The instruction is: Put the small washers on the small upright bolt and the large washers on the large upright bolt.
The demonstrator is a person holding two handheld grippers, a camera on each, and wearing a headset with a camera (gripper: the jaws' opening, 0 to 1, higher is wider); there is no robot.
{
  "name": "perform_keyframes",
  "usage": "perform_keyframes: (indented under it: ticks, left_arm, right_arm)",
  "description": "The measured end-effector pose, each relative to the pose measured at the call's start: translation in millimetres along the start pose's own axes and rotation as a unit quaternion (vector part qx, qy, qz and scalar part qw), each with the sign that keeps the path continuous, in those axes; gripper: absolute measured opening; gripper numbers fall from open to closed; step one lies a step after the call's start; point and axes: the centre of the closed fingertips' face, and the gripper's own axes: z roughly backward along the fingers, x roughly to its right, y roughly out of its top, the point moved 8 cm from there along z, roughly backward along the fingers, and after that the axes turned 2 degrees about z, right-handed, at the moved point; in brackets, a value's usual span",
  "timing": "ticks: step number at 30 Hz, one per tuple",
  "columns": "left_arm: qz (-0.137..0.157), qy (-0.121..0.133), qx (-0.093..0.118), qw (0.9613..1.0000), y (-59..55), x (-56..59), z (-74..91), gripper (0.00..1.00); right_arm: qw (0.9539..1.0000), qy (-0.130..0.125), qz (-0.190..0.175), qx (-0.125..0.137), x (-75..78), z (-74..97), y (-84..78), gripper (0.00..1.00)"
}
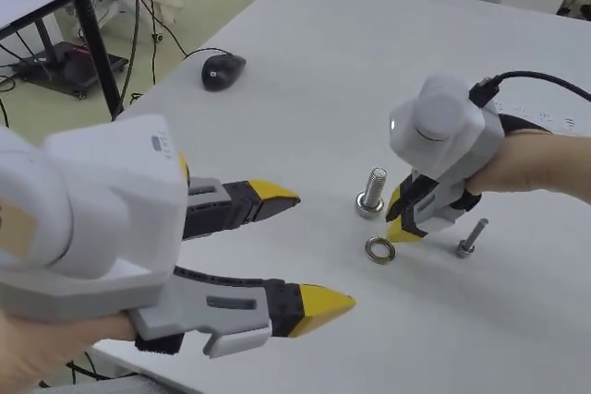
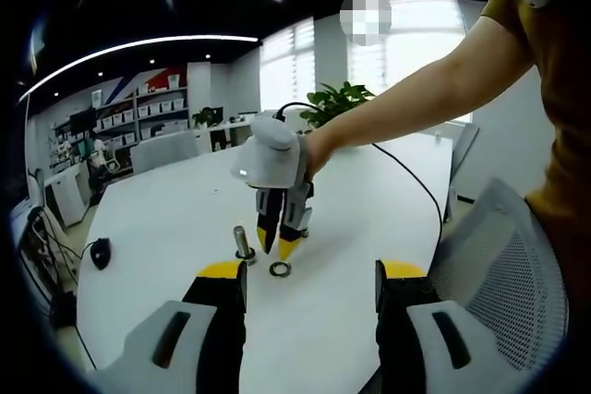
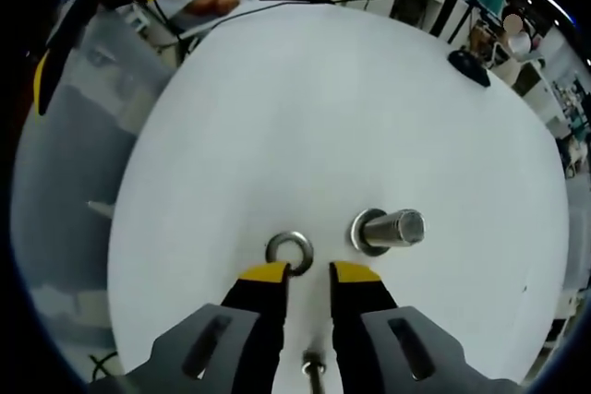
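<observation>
The right gripper [image 1: 399,220], held in a hand that reaches in from the right, points its yellow-tipped jaws down at a white table [image 1: 305,62]. The jaws stand a little apart with nothing between them. In the right gripper view, one tip sits at the rim of a large washer [image 3: 290,249]; whether it touches the washer cannot be told.

The landmark is the large bolt [image 1: 372,193], which stands upright on its head and has no washer on its shaft. The right gripper's tips are just beside this bolt. The large washer lies flat on the table, just beside the bolt on the side nearer the person. The small bolt [image 1: 471,239] also stands head down, near the large bolt but on the far side of the right gripper from it.

The left gripper [image 1: 323,248] hovers well apart from the large bolt, on the person's left. Its jaws are spread wide and hold nothing, and they point toward the bolt. A black computer mouse [image 1: 223,71] rests far from the bolt, near the table's edge.
</observation>
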Motion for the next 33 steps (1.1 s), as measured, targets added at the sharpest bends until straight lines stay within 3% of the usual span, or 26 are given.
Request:
perform_keyframes:
  ticks: [6, 8, 10, 33]
  left_arm:
    - [-0.001, 0.002, 0.001, 1.0, 0.2, 1.6, 2.1, 0.55]
    - [-0.001, 0.002, 0.003, 1.0, 0.6, 2.3, 2.7, 0.55]
    - [-0.001, 0.003, 0.003, 1.0, 0.7, 2.5, 3.0, 0.55]
    - [-0.002, 0.003, 0.004, 1.0, 5.4, 2.7, 1.6, 0.55]
  right_arm:
    - [1.0, 0.006, -0.001, 0.006, -10.7, -3.2, 2.8, 0.29]
    - [0.9997, 0.019, -0.01, 0.008, -14.3, -4.9, 3.4, 0.33]
    - [0.9999, 0.012, 0.0, 0.004, -16.0, -7.3, 4.1, 0.35]
    - [0.9998, 0.015, -0.014, -0.004, -15.7, -12.9, 6.9, 0.33]
